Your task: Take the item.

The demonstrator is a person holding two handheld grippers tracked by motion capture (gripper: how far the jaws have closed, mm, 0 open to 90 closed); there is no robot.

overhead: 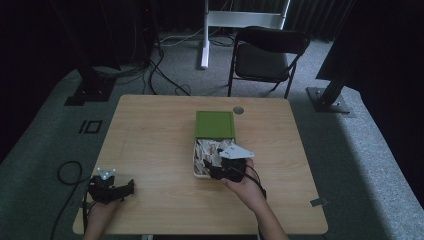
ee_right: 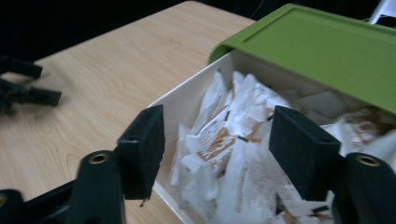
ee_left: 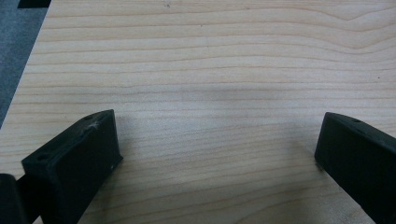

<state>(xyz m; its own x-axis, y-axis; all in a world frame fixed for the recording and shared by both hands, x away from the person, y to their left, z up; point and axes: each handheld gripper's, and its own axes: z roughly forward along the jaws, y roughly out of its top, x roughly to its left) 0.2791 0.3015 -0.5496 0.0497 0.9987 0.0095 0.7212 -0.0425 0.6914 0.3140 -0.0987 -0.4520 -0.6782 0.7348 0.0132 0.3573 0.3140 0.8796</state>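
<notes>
Your left tongs [overhead: 131, 187] rest at the near left corner of the surface [overhead: 150, 145], jaws spread wide over bare wood with nothing between them. Your right tongs [overhead: 209, 169] sit at the near end of the white box [overhead: 194, 162], just past the middle of the surface; jaws part-spread, pads clear of everything, poised over the white-and-brown paper packets [ee_right: 233, 140] heaped inside, none pinched. The green lid [overhead: 215, 124] covers the box's far half, slid back so the packets lie exposed. Beyond the surface, a dark folding chair [overhead: 265, 57] stands on grey carpet.
</notes>
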